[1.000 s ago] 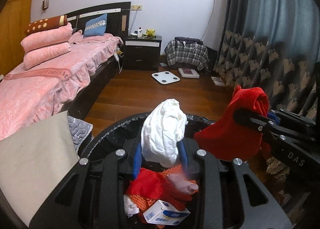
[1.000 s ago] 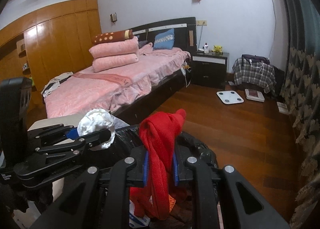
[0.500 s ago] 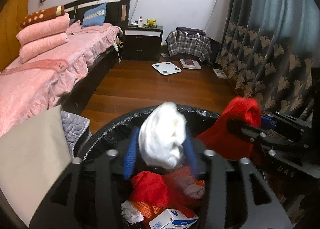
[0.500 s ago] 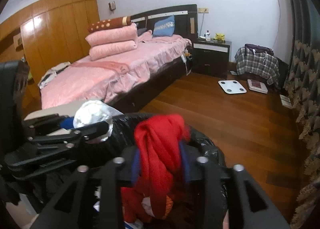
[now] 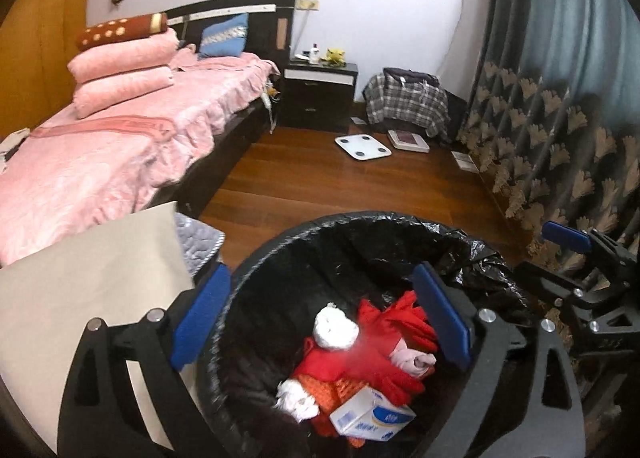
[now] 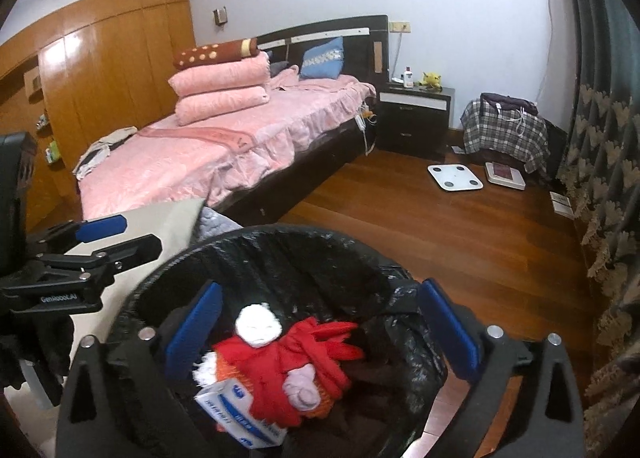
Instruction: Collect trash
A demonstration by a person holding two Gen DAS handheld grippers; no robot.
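In the bin (image 5: pixel 280 258), the red cloth (image 5: pixel 384 350) lies crumpled, pointing nowhere clear.

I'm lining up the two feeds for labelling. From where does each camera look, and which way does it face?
Left wrist: sits on the left hand-held gripper, looks down into the black-lined bin and across to the bed; its own jaws are opening with nothing between them, and the right hand-held gripper shows at the right edge.
Right wrist: sits on the right hand-held gripper, facing likewise; its jaws are opening, empty too.
Shared: bin, white wad, red cloth, bed.
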